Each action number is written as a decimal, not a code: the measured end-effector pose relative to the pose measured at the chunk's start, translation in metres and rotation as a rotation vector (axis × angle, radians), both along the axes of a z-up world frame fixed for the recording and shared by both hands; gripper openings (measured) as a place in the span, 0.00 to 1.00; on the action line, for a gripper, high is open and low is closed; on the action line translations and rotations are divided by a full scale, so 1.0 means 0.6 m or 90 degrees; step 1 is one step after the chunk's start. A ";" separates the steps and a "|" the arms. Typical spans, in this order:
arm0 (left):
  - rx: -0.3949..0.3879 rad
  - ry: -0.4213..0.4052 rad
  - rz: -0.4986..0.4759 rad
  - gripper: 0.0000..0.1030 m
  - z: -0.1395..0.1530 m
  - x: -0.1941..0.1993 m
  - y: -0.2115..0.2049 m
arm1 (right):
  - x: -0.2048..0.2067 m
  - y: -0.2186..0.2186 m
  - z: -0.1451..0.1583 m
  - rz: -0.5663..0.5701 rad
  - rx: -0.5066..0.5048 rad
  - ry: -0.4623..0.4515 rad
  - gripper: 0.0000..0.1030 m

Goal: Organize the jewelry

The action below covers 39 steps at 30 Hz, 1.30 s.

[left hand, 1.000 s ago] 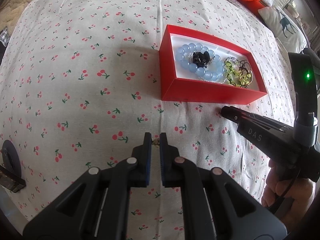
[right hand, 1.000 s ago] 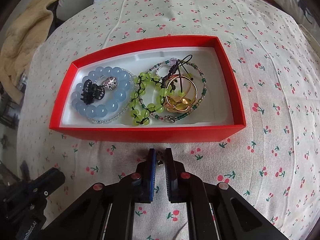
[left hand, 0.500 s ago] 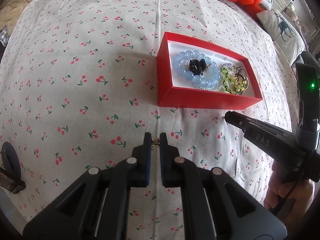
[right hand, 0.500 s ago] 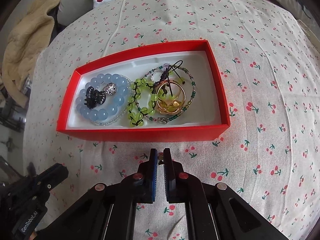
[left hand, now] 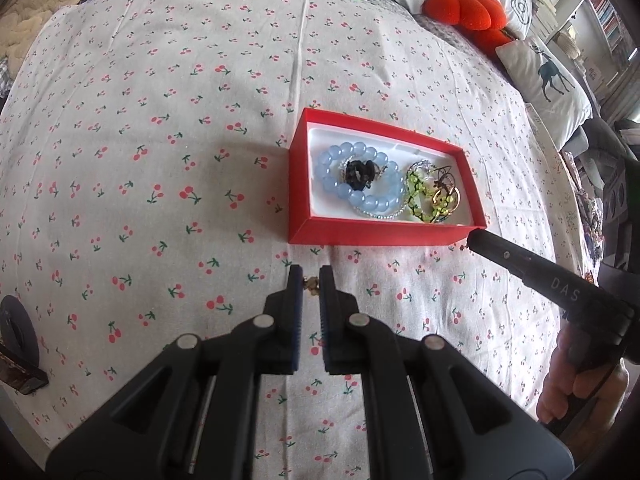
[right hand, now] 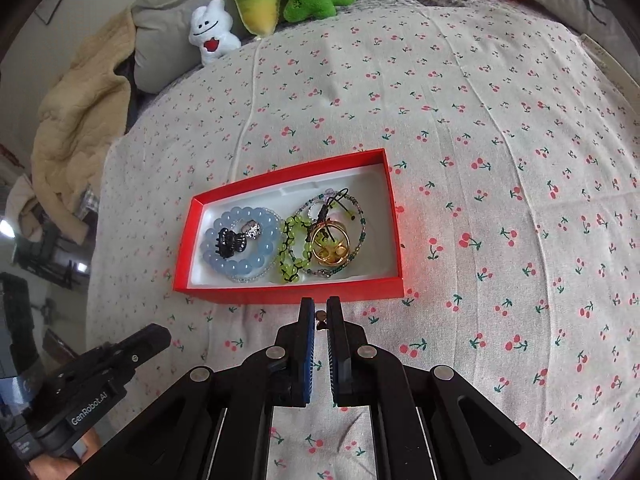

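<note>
— Location of the jewelry?
— Blue bead bracelet [right hand: 240,244], green bracelet and gold rings lie inside the red rectangular box [right hand: 288,292] on the cherry-print cloth [right hand: 500,200].
— Tools?
— Left gripper [left hand: 310,284] and right gripper [right hand: 320,314] each pinch a tiny gold piece.

One red box [right hand: 288,290]; two grippers; four plush toys.

Box [right hand: 288,294] on bed [right hand: 480,160]; bracelets [right hand: 240,244] inside, left to middle; plush toys [right hand: 256,4] behind.
</note>
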<state>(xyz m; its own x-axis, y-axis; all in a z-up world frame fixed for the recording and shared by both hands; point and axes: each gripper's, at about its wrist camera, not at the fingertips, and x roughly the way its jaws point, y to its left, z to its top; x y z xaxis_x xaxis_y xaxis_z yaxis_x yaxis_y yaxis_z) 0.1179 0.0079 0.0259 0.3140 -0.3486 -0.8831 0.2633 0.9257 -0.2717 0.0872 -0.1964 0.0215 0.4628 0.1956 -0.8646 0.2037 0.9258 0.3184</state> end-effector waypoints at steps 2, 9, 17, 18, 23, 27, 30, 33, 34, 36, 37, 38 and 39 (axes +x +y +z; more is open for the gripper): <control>-0.010 -0.008 -0.008 0.09 0.006 0.003 -0.010 | 0.002 -0.003 0.013 -0.005 0.000 -0.014 0.06; -0.043 -0.024 -0.049 0.09 0.010 0.009 -0.060 | 0.005 -0.014 0.028 -0.019 0.006 -0.037 0.06; -0.068 -0.036 -0.089 0.09 0.001 0.020 -0.114 | 0.016 -0.033 0.014 -0.043 0.014 -0.025 0.06; -0.070 -0.038 -0.092 0.09 0.001 0.022 -0.119 | 0.018 -0.036 0.011 -0.046 0.015 -0.023 0.06; -0.062 -0.046 -0.096 0.09 -0.006 0.032 -0.139 | 0.024 -0.049 0.001 -0.055 0.018 -0.013 0.06; -0.038 -0.038 -0.089 0.09 -0.018 0.040 -0.146 | 0.027 -0.053 -0.004 -0.056 0.023 -0.007 0.06; -0.026 -0.042 -0.083 0.09 -0.021 0.040 -0.145 | 0.030 -0.054 -0.007 -0.054 0.023 -0.004 0.06; -0.026 -0.043 -0.081 0.09 -0.021 0.040 -0.143 | 0.033 -0.054 -0.006 -0.052 0.023 -0.006 0.06; -0.025 -0.043 -0.080 0.09 -0.021 0.040 -0.143 | 0.033 -0.054 -0.006 -0.051 0.024 -0.007 0.06; -0.023 -0.043 -0.075 0.13 -0.019 0.040 -0.142 | 0.034 -0.055 -0.005 -0.049 0.031 -0.012 0.07; -0.025 -0.042 -0.074 0.19 -0.017 0.039 -0.141 | 0.034 -0.056 -0.005 -0.048 0.037 -0.016 0.08; -0.028 -0.043 -0.073 0.22 -0.014 0.037 -0.139 | 0.034 -0.058 -0.005 -0.049 0.043 -0.017 0.08; -0.032 -0.045 -0.073 0.26 -0.011 0.035 -0.139 | 0.033 -0.059 -0.004 -0.051 0.051 -0.018 0.11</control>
